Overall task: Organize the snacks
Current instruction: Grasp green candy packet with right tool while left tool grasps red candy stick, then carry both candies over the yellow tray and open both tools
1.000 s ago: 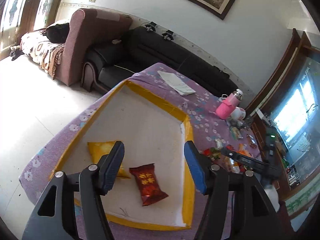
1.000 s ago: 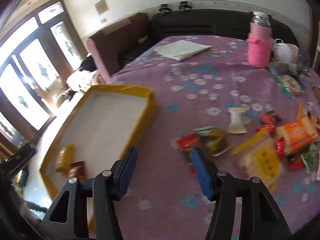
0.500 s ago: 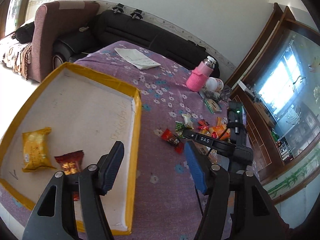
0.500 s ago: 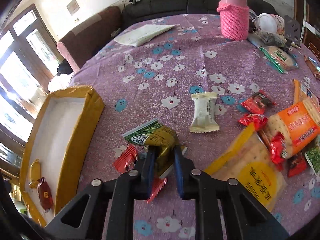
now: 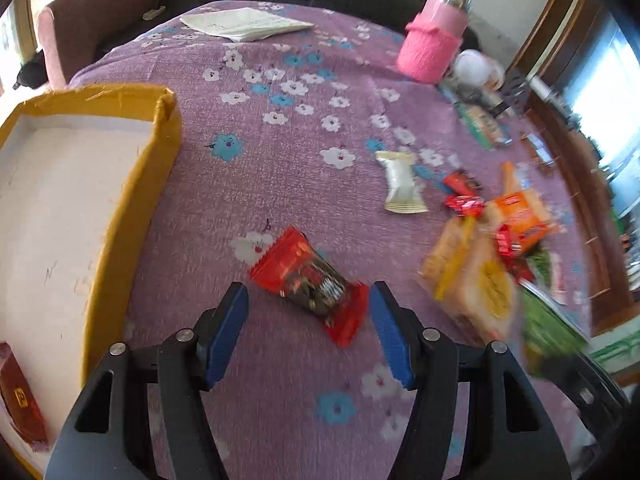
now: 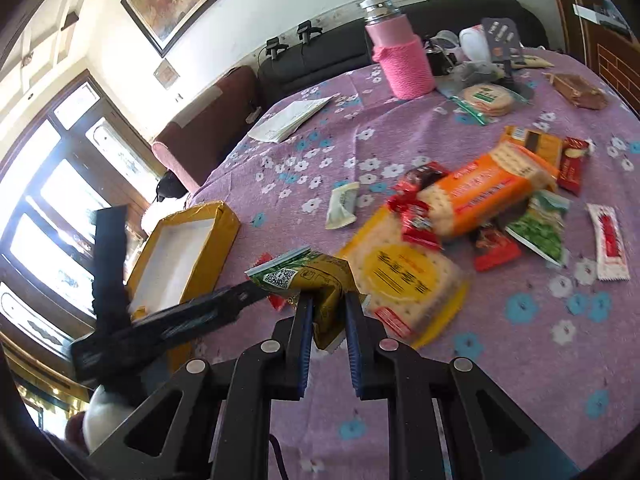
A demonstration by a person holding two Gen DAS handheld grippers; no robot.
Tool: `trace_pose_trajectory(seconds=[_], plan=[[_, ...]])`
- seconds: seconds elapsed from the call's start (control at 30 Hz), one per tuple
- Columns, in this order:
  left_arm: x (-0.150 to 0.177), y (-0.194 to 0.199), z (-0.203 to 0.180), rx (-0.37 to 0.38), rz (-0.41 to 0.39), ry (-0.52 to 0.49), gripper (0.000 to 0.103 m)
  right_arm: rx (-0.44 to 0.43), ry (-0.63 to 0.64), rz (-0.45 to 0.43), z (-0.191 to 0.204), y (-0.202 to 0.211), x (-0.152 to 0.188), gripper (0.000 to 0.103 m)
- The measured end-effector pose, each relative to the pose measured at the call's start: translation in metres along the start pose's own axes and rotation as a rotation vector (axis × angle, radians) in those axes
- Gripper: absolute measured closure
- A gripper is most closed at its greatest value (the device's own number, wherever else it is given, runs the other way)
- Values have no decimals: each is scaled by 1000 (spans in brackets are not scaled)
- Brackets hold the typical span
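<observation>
Table (image 5: 280, 152) carries a purple flowered cloth with everything on it, nothing stacked except the snack pile. Yellow-walled tray (image 5: 132, 184) sits at the table's left edge, white floor, long axis running from the near edge toward the far edge; a dark red packet (image 5: 18, 400) lies in its near-left corner. Pink knit-sleeved flask (image 5: 434, 46) stands upright near the far right edge, folded papers (image 5: 244, 24) flat by the far edge. Snack pile (image 6: 472, 216) is toward the right edge: orange cracker pack on top, long axis roughly left-right and tilted up to the right, yellow round-label cracker pack (image 6: 404, 280) below it. Right gripper (image 6: 327, 312) is clenched on a green-and-gold packet (image 6: 316, 280), lifted off the cloth, pads pinching its lower end, long axis slanting up to the left with the QR-code end pointing toward the tray. Left gripper (image 5: 308, 312) is released, fingers spread wide with nothing between the pads, hovering over the cloth just right of the tray's right wall. Red-and-black packet (image 5: 310, 280) lies flat just ahead of the left fingertips, long axis diagonal, far end pointing up-left toward the tray, near end toward the right finger. White sachet (image 5: 400, 182) lies farther out, long axis pointing at the far edge.
</observation>
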State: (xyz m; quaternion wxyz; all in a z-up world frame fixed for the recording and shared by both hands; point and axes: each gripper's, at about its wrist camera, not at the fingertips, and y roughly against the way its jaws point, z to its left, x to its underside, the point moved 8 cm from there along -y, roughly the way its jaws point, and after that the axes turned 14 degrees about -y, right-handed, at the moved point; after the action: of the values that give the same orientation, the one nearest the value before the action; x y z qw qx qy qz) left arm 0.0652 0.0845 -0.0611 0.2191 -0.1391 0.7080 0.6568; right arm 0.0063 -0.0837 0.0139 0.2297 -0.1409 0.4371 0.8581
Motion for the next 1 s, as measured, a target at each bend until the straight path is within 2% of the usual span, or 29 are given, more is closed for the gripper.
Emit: trace_pose_trajectory(seconds=[0.07,0.13,0.2,0.23,0.27,0.33,0.4,0.47,0.6,0.7,0.77,0.83,1.0], plan=[[-6,-4,-6,-51,-13,-40,37,-12,-12,4,-8,7,4,87],[-6,-7,-12,-90,-10,-100,38,-24,-18,6,-12,12,7,87],[-2,-3,-16,-111,-33,-145,60,-35,-17,8,-13,14,10,87],[0,0,-17,-88,-45,-150,83,-37,-15,7,-13,15,10,87],[1,1,-16,-64,-42,-139,91,-42,-14,6,-13,16,11,87],[3,6,-14,-14,-42,-111,91,-50,-14,6,-13,17,12,87],[5,15,-11,5,-64,-99,91,-56,-16,7,-10,16,13,87],[9,29,-9,56,-95,-77,91,-63,-8,9,-7,17,15,87],[14,67,4,124,-177,-39,91,-72,14,14,5,15,16,87],[17,101,23,139,-246,-16,90,-91,29,21,19,13,19,87],[18,119,38,136,-280,-1,90,-115,45,41,35,9,22,87],[22,138,64,93,-308,12,90,-136,74,64,55,3,28,87],[36,145,138,-16,-292,98,90,-203,155,141,119,-20,49,88]])
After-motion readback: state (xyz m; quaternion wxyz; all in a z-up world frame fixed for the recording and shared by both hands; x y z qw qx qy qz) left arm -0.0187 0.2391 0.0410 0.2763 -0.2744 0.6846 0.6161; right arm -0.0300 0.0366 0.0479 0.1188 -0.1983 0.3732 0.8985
